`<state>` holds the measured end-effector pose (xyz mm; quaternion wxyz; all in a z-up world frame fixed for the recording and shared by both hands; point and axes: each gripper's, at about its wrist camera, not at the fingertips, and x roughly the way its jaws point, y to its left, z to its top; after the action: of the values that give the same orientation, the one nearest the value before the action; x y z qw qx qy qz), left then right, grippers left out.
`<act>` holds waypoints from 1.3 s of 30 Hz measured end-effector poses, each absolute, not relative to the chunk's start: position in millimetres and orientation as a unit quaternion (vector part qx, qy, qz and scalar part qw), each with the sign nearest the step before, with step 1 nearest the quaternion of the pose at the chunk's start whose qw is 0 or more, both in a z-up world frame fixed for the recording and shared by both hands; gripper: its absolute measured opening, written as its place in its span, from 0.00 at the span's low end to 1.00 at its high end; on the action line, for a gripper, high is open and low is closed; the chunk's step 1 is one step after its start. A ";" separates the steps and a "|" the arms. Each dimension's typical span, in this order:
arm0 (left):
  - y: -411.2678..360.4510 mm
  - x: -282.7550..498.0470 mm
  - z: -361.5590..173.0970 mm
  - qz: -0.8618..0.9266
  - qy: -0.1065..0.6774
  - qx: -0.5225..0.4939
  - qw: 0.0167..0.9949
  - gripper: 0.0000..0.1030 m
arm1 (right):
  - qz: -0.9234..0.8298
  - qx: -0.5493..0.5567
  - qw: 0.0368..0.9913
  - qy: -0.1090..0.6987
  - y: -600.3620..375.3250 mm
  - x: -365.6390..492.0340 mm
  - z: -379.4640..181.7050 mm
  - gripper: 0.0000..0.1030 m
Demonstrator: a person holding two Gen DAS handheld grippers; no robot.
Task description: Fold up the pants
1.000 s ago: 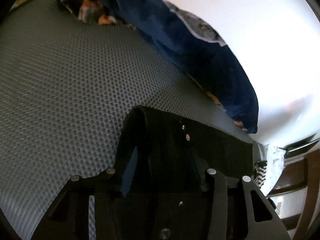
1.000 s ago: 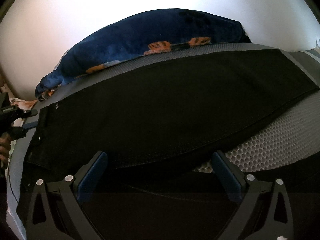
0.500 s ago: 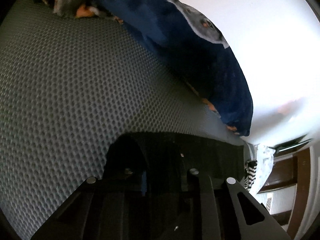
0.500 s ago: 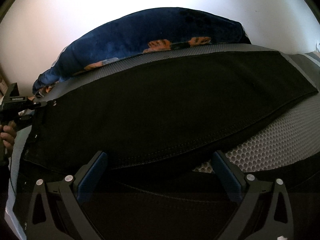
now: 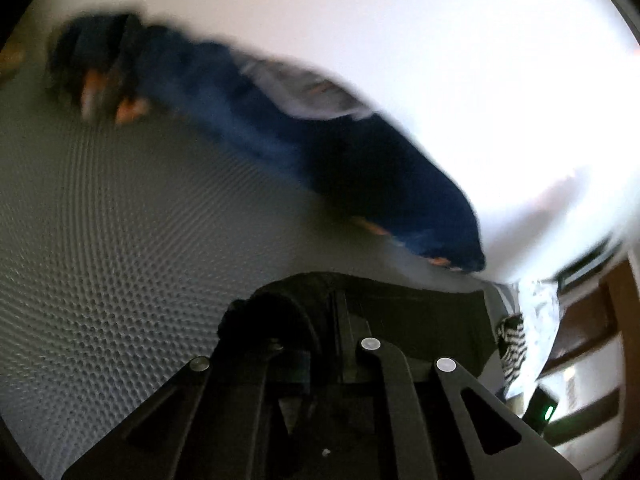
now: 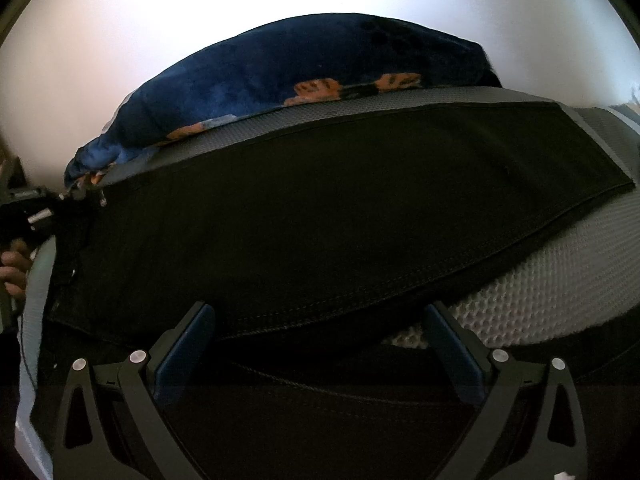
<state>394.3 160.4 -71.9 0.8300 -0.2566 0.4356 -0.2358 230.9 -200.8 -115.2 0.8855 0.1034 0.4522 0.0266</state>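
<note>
Black pants [image 6: 340, 208] lie stretched across a grey honeycomb mat [image 6: 552, 292], waistband at the left, leg hem at the right. My right gripper [image 6: 320, 344] is open, its blue-padded fingers [image 6: 188, 344] spread over the near seam of the pants, touching nothing that I can see. My left gripper [image 5: 320, 344] is shut on the waistband corner of the pants [image 5: 400, 304]; that view is blurred by motion. The left gripper also shows at the far left of the right wrist view [image 6: 48, 204], held by a hand.
A dark blue blanket with orange prints [image 6: 304, 76] is bunched along the far side of the mat against a white wall; it also shows in the left wrist view [image 5: 320, 148]. Wooden furniture and striped cloth [image 5: 516, 340] lie past the mat's right end.
My left gripper closed on the waistband and is moving, tilting its view upward; the waistband corner has shifted slightly at the left. The right gripper has not moved.
</note>
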 end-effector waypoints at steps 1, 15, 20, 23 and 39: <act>155.5 387.8 -62.9 -0.244 0.428 -0.244 0.835 0.07 | 0.047 0.109 0.884 0.453 -206.3 236.4 -107.8 1.00; 149.8 320.5 -5.7 -0.319 0.354 -0.215 0.853 0.07 | 0.238 -0.150 0.811 0.513 -221.6 423.4 -65.6 0.89; 156.1 314.4 -0.6 -0.321 0.357 -0.199 0.854 0.07 | 0.311 -0.182 0.759 0.543 -206.7 456.1 -82.8 0.82; 156.9 314.4 -0.4 -0.321 0.361 -0.200 0.853 0.07 | 0.356 -0.189 0.722 0.562 -200.4 468.1 -92.6 0.76; 153.6 317.1 -4.0 -0.308 0.370 -0.187 0.856 0.07 | 0.370 -0.235 0.689 0.578 -214.0 466.3 -110.2 0.12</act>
<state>317.1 153.6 -4.0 0.8562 -0.1872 0.3702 -0.3079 466.3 -214.0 -110.2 0.6885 -0.2347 0.5778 0.3702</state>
